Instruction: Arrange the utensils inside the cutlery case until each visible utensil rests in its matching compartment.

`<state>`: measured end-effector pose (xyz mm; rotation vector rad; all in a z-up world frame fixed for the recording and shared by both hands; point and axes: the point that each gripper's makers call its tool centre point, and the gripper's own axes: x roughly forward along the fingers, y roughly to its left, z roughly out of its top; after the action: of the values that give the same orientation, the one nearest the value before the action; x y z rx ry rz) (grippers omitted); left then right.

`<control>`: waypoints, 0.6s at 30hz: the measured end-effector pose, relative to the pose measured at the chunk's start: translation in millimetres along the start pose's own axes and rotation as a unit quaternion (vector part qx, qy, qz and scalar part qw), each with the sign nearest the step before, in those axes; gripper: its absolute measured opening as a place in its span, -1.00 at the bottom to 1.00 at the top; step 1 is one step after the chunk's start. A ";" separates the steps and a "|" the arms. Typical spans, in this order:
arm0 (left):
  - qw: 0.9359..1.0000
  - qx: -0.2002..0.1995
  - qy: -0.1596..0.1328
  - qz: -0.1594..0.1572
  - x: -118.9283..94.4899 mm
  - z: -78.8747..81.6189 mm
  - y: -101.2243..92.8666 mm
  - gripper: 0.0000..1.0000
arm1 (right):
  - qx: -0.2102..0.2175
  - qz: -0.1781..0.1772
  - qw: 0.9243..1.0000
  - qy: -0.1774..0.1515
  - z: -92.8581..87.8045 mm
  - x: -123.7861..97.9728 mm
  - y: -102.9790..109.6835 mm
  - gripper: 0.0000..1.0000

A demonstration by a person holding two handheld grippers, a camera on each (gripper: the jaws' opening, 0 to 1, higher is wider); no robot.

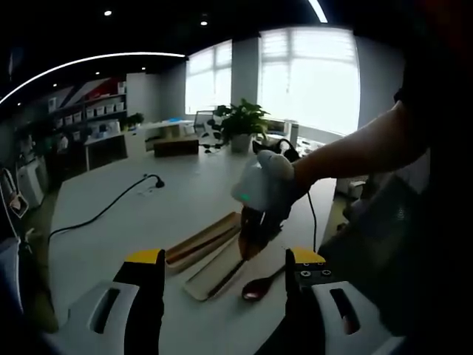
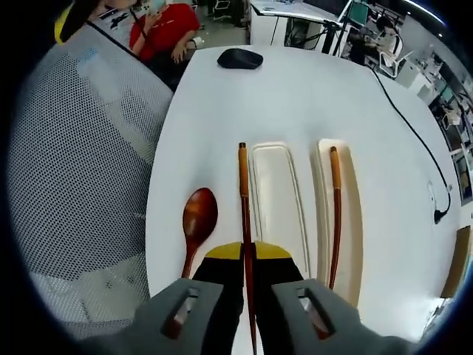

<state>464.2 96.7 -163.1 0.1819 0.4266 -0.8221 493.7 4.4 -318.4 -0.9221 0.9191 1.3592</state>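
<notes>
One chopstick [image 2: 244,214] pinched in right claw [image 2: 248,260] beside case [image 2: 275,194] edge; left claw [image 1: 225,268] wide, empty.

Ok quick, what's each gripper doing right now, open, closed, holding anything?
Left gripper: open, fingers wide apart, holding nothing.
Right gripper: closed on a chopstick beside the cutlery case.

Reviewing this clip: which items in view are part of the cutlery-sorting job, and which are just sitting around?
Part of the job:
- chopstick clamped in the right hand-held gripper
- second chopstick lying in one case tray
- empty case tray
- wooden spoon on the table

Just lying about:
- black mouse
- black cable
- potted plant
- mesh chair back
</notes>
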 end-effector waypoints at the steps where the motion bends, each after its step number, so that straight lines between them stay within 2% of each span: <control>1: 1.000 0.000 0.000 0.000 -0.1 0.1 0.1 0.36 | 0.000 -0.002 1.000 -0.001 0.4 -0.9 -1.2 -1.00; 18: 1.000 -0.002 -0.001 0.002 -0.5 0.2 1.4 0.36 | -0.008 -0.027 1.000 -0.007 8.6 -13.4 -28.4 -1.00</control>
<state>465.0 97.9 -162.8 0.1784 0.4261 -0.8184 522.0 7.2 -302.6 -0.9420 0.8679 1.3269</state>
